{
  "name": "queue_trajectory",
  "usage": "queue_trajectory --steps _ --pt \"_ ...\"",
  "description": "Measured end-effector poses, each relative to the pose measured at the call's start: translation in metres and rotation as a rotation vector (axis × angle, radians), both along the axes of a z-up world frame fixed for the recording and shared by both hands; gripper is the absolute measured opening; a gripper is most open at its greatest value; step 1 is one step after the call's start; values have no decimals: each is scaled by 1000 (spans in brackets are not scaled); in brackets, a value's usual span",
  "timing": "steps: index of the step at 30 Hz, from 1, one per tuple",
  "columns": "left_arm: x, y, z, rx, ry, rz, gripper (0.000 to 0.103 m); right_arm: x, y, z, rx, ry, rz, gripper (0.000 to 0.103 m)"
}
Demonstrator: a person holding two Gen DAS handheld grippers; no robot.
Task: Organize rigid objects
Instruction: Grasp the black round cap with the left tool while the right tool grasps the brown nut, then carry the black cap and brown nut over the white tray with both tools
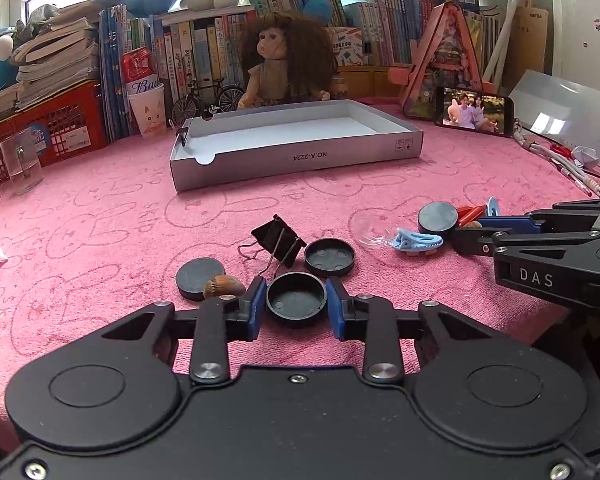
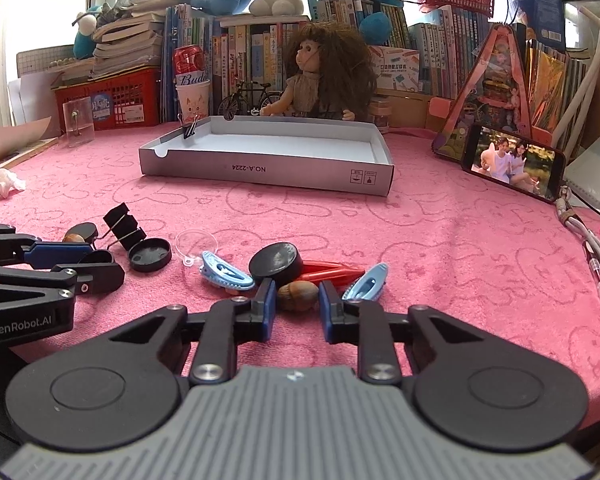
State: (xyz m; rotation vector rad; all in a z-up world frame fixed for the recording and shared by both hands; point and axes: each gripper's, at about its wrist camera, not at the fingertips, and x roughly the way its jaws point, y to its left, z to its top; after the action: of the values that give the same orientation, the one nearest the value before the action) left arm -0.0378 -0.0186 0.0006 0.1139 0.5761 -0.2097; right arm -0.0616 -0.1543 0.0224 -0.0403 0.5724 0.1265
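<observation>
In the left wrist view, the left gripper (image 1: 296,299) is closed on a black round cap (image 1: 296,298) that lies open side up on the pink cloth of the table (image 1: 100,216), its blue pads (image 1: 257,304) pressing the cap's rim from both sides near the table's near edge. Just beyond it lie a second black cap (image 1: 329,257), a black binder clip (image 1: 278,239), a flat black disc (image 1: 200,277) and a brown nut (image 1: 223,286) touching that disc. A grey cardboard tray (image 1: 296,158) stands toward the far edge, with a small binder clip (image 1: 181,136) clipped on its left wall. The right gripper (image 1: 474,236) enters from the right, beside a light blue hair clip (image 1: 418,240) and another black disc (image 1: 438,218).

In the right wrist view, the right gripper (image 2: 297,296) has its pads against a brown hazelnut (image 2: 297,296) on the cloth, gripping it from both sides. Just behind the nut lie a black disc (image 2: 276,263) and a red clip (image 2: 332,271); a light blue hair clip (image 2: 226,276) lies to its left and another (image 2: 367,282) to its right. The left gripper (image 2: 96,264) reaches in from the left edge, near a black cap (image 2: 150,254) and a clear lens (image 2: 196,243).
</observation>
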Motion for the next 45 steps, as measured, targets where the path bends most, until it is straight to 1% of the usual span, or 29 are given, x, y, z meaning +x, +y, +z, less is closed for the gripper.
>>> queue_trajectory --steps 6,11,14,17,22,29,34,38,45 --pt "0 1 9 -31 -9 -2 30 -2 4 8 -1 -17 21 27" --pt "7 6 20 -74 -15 9 30 3 1 13 21 -31 11 27" --pt "14 11 28 -97 -25 23 30 7 -3 20 44 -41 7 27" --pt "25 17 35 -133 -15 35 30 14 -5 26 52 -48 -1 27" --pt "45 25 44 -186 -8 42 30 33 -14 35 109 -30 -26 27" --pt "78 30 55 -208 1 58 30 67 -25 38 169 13 -59 27" --pt "100 27 63 -195 -8 64 30 90 -26 38 163 26 -57 27" --pt "119 27 68 -207 2 80 30 104 -27 39 156 28 -54 27" --pt "155 27 66 -217 25 102 30 135 -27 41 178 21 -56 27"
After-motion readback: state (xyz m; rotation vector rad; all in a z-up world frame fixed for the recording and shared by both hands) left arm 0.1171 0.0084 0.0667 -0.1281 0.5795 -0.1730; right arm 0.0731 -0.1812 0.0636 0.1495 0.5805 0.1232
